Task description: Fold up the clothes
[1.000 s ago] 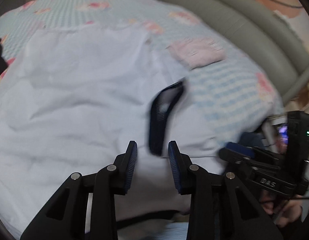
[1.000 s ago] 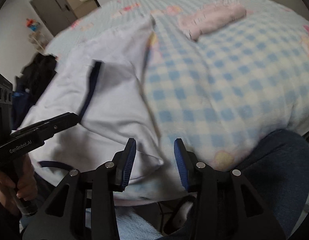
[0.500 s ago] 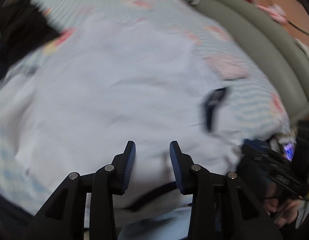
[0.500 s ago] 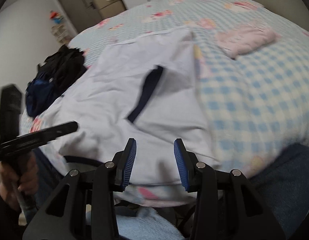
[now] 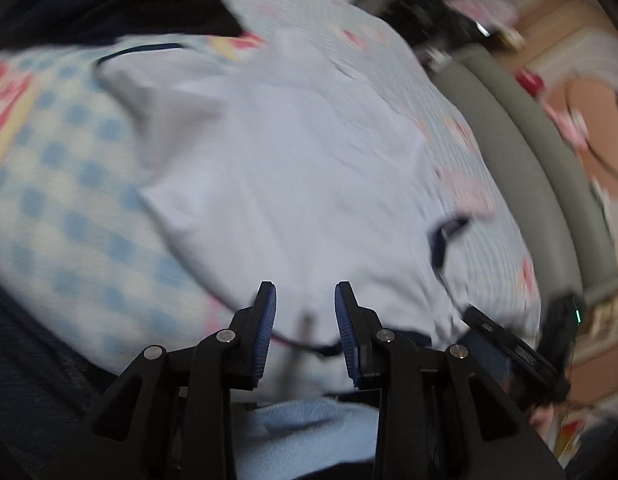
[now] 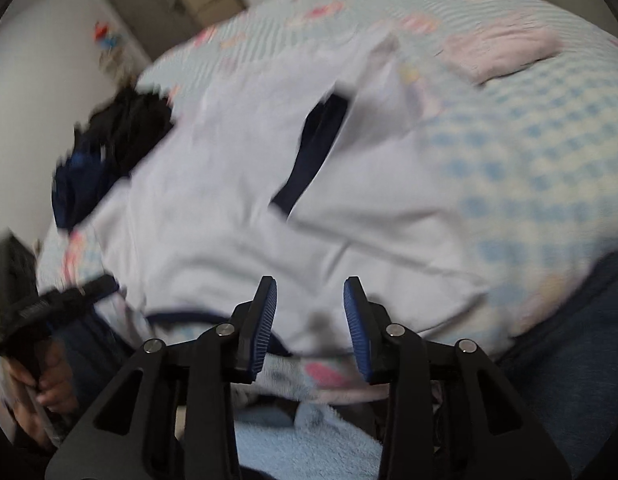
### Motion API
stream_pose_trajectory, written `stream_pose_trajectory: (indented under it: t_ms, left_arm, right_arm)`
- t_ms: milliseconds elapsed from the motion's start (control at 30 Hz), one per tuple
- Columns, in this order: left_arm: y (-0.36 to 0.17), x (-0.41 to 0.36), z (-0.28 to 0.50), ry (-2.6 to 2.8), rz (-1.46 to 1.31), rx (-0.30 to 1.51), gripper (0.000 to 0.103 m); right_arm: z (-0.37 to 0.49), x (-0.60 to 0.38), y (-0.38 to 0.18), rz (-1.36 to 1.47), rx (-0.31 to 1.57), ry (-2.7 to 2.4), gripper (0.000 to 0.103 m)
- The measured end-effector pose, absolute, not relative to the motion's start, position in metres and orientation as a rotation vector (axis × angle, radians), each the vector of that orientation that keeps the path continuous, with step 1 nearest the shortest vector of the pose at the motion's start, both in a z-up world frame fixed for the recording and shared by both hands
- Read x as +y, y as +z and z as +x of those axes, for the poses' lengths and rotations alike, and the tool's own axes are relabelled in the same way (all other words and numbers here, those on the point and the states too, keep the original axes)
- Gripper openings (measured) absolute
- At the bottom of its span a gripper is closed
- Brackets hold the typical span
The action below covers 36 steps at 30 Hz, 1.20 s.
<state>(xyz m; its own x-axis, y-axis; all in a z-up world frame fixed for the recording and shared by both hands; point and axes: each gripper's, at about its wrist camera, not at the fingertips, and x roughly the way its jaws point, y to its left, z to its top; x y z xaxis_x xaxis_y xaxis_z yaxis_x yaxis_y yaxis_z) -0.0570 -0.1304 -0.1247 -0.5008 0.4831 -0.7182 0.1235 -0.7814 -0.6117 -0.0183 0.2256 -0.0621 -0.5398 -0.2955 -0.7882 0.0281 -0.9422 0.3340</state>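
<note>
A white shirt (image 5: pixel 293 168) with navy trim lies spread on the bed; its navy band (image 6: pixel 313 152) shows near the middle. My left gripper (image 5: pixel 305 300) hovers over the shirt's near hem towards its left side. Its jaws are closing, with cloth below the gap but nothing pressed between the pads. My right gripper (image 6: pixel 309 292) hangs over the near hem (image 6: pixel 181 316) further right. Its jaws are closing too and grip nothing. The left gripper (image 6: pixel 49 308) also appears at the left edge of the right wrist view, held by a hand.
The bed has a blue checked cover (image 6: pixel 549 168). A folded pink garment (image 6: pixel 501 52) lies at the far right, a dark clothes pile (image 6: pixel 109 148) at the far left. A grey padded bed edge (image 5: pixel 529 160) runs along the right. A leg in jeans (image 6: pixel 569 360) is close by.
The left gripper has swept left along the shirt's near edge and rolled, so the checked cover now shows at its left. The right gripper shifted a little left. Both pairs of jaws narrowed slightly.
</note>
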Motion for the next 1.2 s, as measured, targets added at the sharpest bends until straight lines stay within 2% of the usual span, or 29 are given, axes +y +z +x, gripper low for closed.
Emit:
stream_pose_trajectory:
  t_ms: [133, 233, 300, 400, 533, 600, 667, 800, 833, 900, 1033, 1067, 1100, 1133, 1200]
  left_arm:
    - [-0.145, -0.136, -0.05, 2.295, -1.494, -1.039, 0.034]
    - [-0.155, -0.118, -0.038, 2.268, -1.54, -1.055, 0.034]
    - [-0.153, -0.108, -0.033, 2.276, -1.526, -1.002, 0.034]
    - [-0.14, -0.091, -0.032, 2.32, -1.497, -0.887, 0.034]
    - [-0.149, -0.104, -0.039, 2.328, -1.543, -0.977, 0.034]
    - [-0.153, -0.11, -0.039, 2.296, -1.525, -1.043, 0.034]
    - [-0.146, -0.106, -0.039, 2.289, -1.48, -1.03, 0.034]
    - [-0.112, -0.066, -0.053, 2.233, -1.335, -0.875, 0.037]
    - [-0.109, -0.052, -0.063, 2.206, -1.329, -0.844, 0.037]
    - [-0.107, -0.021, -0.085, 2.15, -1.335, -0.789, 0.038]
    - [-0.102, 0.038, -0.107, 2.117, -1.385, -0.68, 0.038]
    - [-0.102, 0.048, -0.109, 2.123, -1.386, -0.663, 0.041]
    - [-0.105, 0.056, -0.113, 2.116, -1.402, -0.639, 0.051]
    - [-0.108, 0.064, -0.117, 2.11, -1.418, -0.616, 0.055]
    - [-0.116, 0.079, -0.125, 2.095, -1.458, -0.58, 0.056]
  right_arm:
    - [-0.011, 0.252, -0.06, 1.4, -0.51, -2.674, 0.039]
    - [-0.012, 0.267, -0.075, 1.474, -0.576, -2.671, 0.039]
    - [-0.013, 0.276, -0.084, 1.522, -0.609, -2.667, 0.04]
    - [-0.016, 0.27, -0.09, 1.551, -0.525, -2.681, 0.04]
    - [-0.019, 0.277, -0.097, 1.597, -0.513, -2.744, 0.04]
    - [-0.018, 0.286, -0.102, 1.586, -0.572, -2.723, 0.044]
    - [-0.021, 0.289, -0.106, 1.55, -0.609, -2.688, 0.046]
    - [-0.023, 0.283, -0.099, 1.485, -0.543, -2.699, 0.012]
    - [-0.022, 0.277, -0.096, 1.466, -0.513, -2.709, 0.009]
    - [-0.021, 0.27, -0.091, 1.459, -0.424, -2.739, 0.008]
    - [-0.015, 0.266, -0.093, 1.473, -0.395, -2.751, 0.008]
    - [-0.012, 0.266, -0.093, 1.462, -0.396, -2.754, 0.008]
    - [-0.011, 0.268, -0.093, 1.449, -0.403, -2.757, 0.008]
    - [-0.01, 0.27, -0.093, 1.434, -0.422, -2.754, 0.008]
    - [-0.01, 0.274, -0.095, 1.413, -0.464, -2.738, 0.009]
